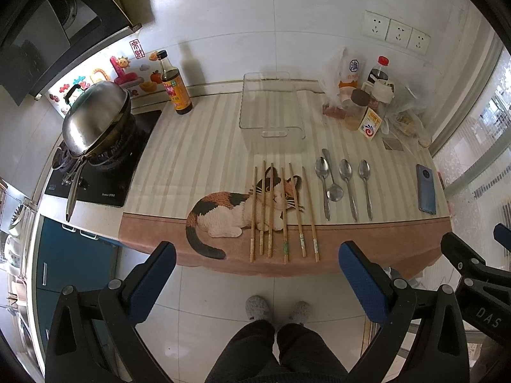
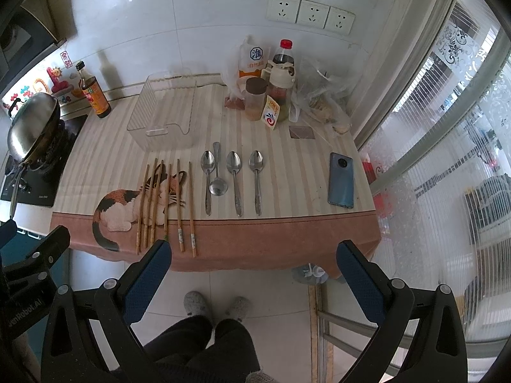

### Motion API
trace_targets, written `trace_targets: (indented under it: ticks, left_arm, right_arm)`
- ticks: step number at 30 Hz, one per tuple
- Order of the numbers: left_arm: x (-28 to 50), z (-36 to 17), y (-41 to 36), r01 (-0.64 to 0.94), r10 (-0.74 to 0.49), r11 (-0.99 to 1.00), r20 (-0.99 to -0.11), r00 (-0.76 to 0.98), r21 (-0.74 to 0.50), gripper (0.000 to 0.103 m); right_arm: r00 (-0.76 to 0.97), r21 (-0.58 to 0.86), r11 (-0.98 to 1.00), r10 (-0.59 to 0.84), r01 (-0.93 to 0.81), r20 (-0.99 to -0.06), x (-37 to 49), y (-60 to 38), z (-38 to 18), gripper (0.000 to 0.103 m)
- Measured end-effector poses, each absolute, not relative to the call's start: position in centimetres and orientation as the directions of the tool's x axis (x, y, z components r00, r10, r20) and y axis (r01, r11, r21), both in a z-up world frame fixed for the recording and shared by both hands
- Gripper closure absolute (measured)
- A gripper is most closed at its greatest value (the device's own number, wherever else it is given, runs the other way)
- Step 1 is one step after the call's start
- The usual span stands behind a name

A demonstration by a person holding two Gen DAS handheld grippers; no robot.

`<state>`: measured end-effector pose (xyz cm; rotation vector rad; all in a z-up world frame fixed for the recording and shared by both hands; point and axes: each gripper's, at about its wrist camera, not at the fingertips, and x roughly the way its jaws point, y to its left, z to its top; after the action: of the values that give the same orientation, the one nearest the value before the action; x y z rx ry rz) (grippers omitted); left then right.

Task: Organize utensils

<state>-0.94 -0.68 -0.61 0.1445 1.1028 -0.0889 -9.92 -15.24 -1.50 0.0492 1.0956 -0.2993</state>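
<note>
Several wooden chopsticks lie side by side on the cat-print mat, pointing away from me. To their right lie several metal spoons, one reversed. A clear plastic bin stands empty behind them. My left gripper is open and empty, held back above the floor just before the mat's front edge. My right gripper is also open and empty, in the same held-back stance; the chopsticks, spoons and bin show ahead of it.
A blue phone lies at the mat's right. Bottles, jars and bags crowd the back right. A soy sauce bottle stands at the back left beside a lidded wok on the stove. A window is on the right.
</note>
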Motion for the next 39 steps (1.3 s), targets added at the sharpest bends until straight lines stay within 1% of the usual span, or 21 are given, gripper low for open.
trace_targets:
  ticks: [20, 23, 26, 29, 31, 33, 35, 36, 38, 39]
  left_arm:
    - [-1.7, -0.5, -1.7, 0.127, 0.002, 0.99, -0.887, 0.462, 0.068, 0.0]
    - [-1.5, 0.1, -0.7, 0.109, 0.001, 0.992, -0.879, 0.477, 0.061, 0.0]
    - [-0.6, 0.3, -0.3, 0.054, 0.045, 0.995, -0.842, 0.537, 0.088, 0.0]
    - [0.7, 0.1, 0.6, 0.001, 0.118, 0.989, -0.778, 0.618, 0.151, 0.0]
    - [1.9, -0.5, 0.9, -0.023, 0.166, 0.98, -0.744, 0.647, 0.199, 0.0]
    - [3.1, -1.7, 1.6, -0.033, 0.194, 0.973, -0.737, 0.647, 0.228, 0.0]
    - [4.9, -3.5, 2.3, -0.03, 0.208, 0.969, -0.748, 0.63, 0.244, 0.0]
    - [5.9, -4.8, 2.6, -0.023, 0.21, 0.969, -0.765, 0.609, 0.247, 0.0]
    - [8.1, -8.3, 3.4, 0.0, 0.2, 0.971, -0.818, 0.539, 0.238, 0.0]
    - [8.8, -9.6, 3.5, 0.006, 0.198, 0.972, -0.837, 0.511, 0.234, 0.0]
  right_arm:
    - [0.443, -0.091, 0.961, -0.203, 0.262, -0.873, -10.1, -15.8, -0.6, 0.0]
    - [0.457, -0.081, 0.961, -0.199, 0.265, -0.867, -10.1, -16.0, -0.3, 0.0]
    - [0.49, -0.044, 0.962, -0.176, 0.269, -0.854, -9.9, -16.5, -0.2, 0.0]
    - [0.539, 0.015, 0.965, -0.132, 0.26, -0.832, -9.1, -16.9, -1.0, 0.0]
    - [0.544, 0.018, 0.966, -0.129, 0.258, -0.829, -8.2, -16.9, -2.2, 0.0]
    - [0.534, 0.023, 0.963, -0.129, 0.269, -0.835, -6.8, -16.8, -3.9, 0.0]
    - [0.515, 0.044, 0.96, -0.11, 0.277, -0.85, -5.5, -16.7, -5.9, 0.0]
    - [0.507, 0.06, 0.958, -0.094, 0.279, -0.857, -4.8, -16.6, -6.9, 0.003]
    - [0.477, 0.079, 0.958, -0.066, 0.277, -0.876, -3.5, -16.3, -9.3, 0.014]
    - [0.462, 0.094, 0.957, -0.046, 0.275, -0.886, -2.5, -16.1, -10.8, 0.026]
